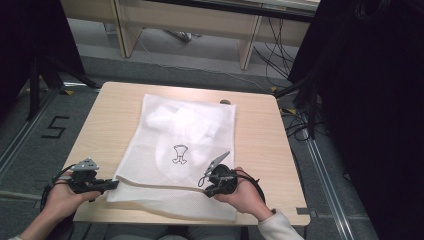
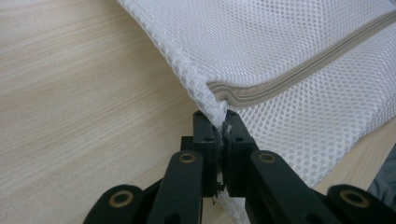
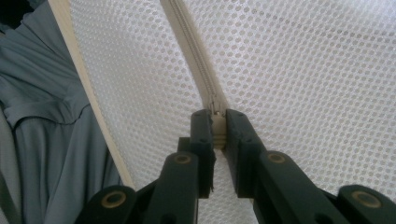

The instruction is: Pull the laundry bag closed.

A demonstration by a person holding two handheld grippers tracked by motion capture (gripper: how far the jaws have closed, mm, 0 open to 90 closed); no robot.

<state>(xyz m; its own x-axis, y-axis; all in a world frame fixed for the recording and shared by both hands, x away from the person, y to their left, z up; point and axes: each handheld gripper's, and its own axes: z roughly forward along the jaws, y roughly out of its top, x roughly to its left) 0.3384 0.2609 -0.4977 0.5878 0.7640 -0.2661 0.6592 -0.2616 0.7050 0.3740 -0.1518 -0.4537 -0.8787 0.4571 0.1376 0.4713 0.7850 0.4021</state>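
A white mesh laundry bag (image 1: 185, 145) lies flat on the wooden table (image 1: 260, 135), with something white inside and a small black drawing on it. At the bag's near left corner my left gripper (image 1: 114, 184) is shut on the mesh edge (image 2: 212, 105), right beside the end of the beige zipper (image 2: 299, 74). My right gripper (image 1: 206, 181) sits over the bag's near edge, shut on the zipper pull (image 3: 218, 128) of the beige zipper (image 3: 191, 51). A hand holds each gripper.
The table's front edge (image 1: 280, 217) is close under both hands. Beyond the table stand a wooden bench (image 1: 190, 25) and loose cables on the floor (image 1: 295, 120). Dark curtains (image 1: 370, 100) hang at right. Grey clothing (image 3: 46, 140) shows past the table edge.
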